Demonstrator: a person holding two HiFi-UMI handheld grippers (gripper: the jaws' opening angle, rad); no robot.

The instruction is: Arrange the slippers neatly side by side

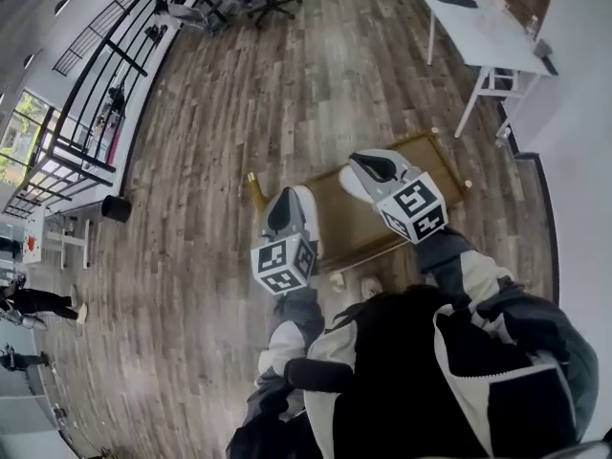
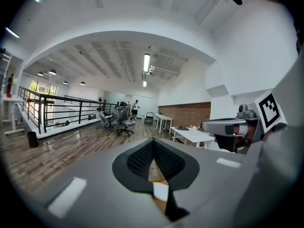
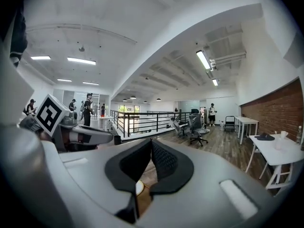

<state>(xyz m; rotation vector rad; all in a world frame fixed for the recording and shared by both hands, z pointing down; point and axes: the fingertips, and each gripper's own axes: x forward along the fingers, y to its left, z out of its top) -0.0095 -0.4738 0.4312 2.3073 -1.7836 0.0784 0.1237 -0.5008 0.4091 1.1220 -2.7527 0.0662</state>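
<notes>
Both the left claw point(image 1: 286, 197) and the right claw point(image 1: 356, 159) are pinched together on nothing. They are held level above the low brown bench point(image 1: 430, 151), likely between grasps. Beneath them the white slippers point(image 1: 312, 220) lie partly hidden, seemingly apart and not yet paired.

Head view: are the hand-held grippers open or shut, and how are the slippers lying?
Left hand-held gripper: shut, empty.
Right hand-held gripper: shut, empty.
Left slipper: on the mat, partly hidden.
Right slipper: on the mat, partly hidden, apart from the left one.
Brown mat: flat on the floor.
</notes>
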